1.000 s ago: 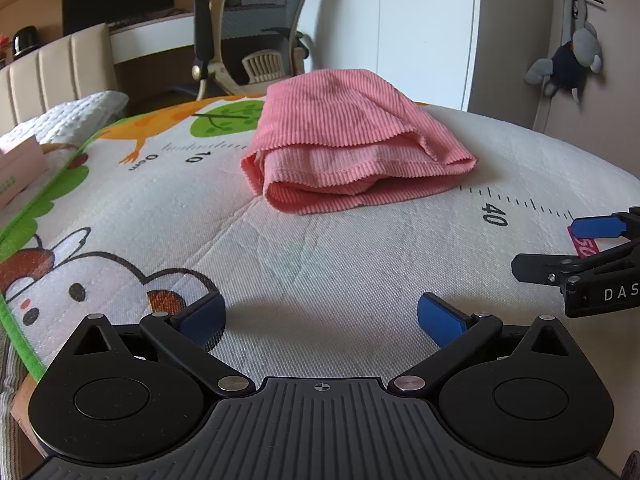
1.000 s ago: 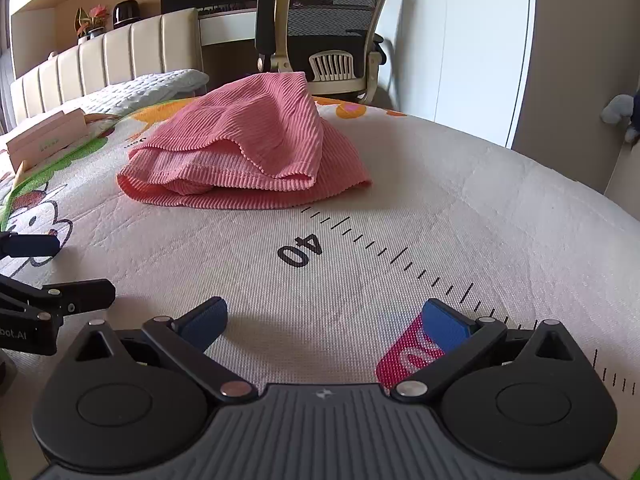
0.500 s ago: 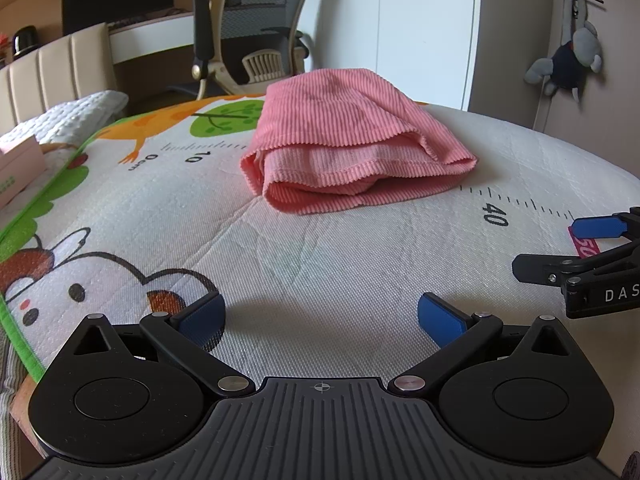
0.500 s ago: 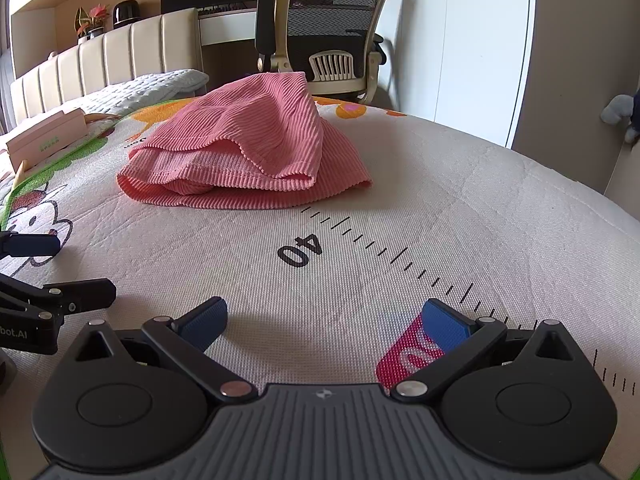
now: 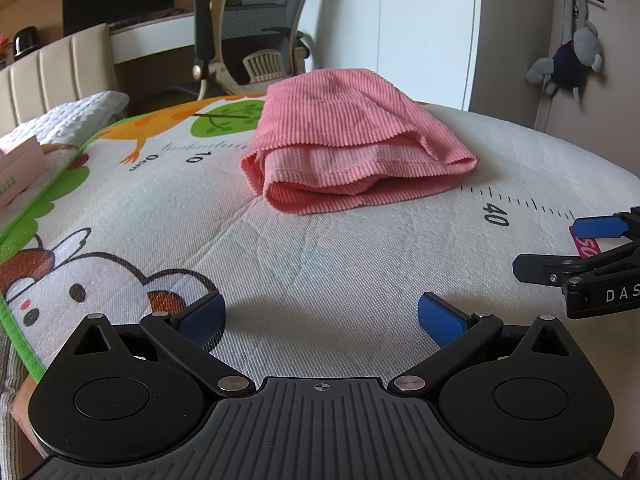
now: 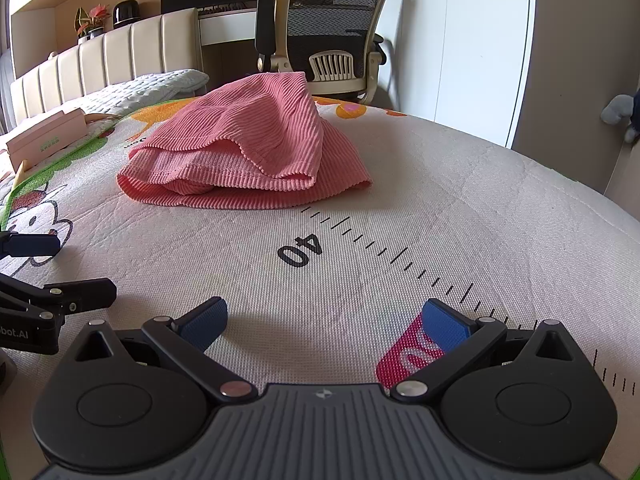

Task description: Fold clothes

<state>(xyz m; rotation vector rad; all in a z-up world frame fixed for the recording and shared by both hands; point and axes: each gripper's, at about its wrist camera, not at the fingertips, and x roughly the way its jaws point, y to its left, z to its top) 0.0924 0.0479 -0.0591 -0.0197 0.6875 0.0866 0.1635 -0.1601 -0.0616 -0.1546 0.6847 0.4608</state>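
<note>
A pink ribbed corduroy garment [image 5: 352, 144] lies folded into a thick bundle on a white quilted play mat [image 5: 320, 264] printed with cartoon animals, a green tree and a black ruler scale. The garment sits near the middle of the mat, between the printed numbers "10" and "40", its layered hems facing the cameras. Nothing touches it.

The left gripper [image 5: 322, 316], black with blue pads, hovers low over bare mat, well apart from the garment. Its jaws stand wide apart and hold nothing. A cartoon rabbit face [image 5: 52, 288] is printed on the mat to its left.

The right gripper [image 6: 324, 322], of the same build, hovers just above the mat near the "40" mark [image 6: 301, 252], also clear of the garment. Its jaws are spread wide and empty. A magenta label [image 6: 404, 356] printed on the mat shows under its right finger.

Each gripper's fingers appear at the edge of the other's view, side by side over the mat's near part.

Beyond the mat, a beige office chair with a black mesh back [image 6: 324, 28] stands by a white desk. A padded beige headboard [image 6: 108, 60] and a white quilted pillow [image 6: 148, 88] lie to the left. A pale pink box [image 6: 48, 136] rests on the mat's far left edge. A grey plush toy [image 5: 568, 60] hangs on the wall at right.
</note>
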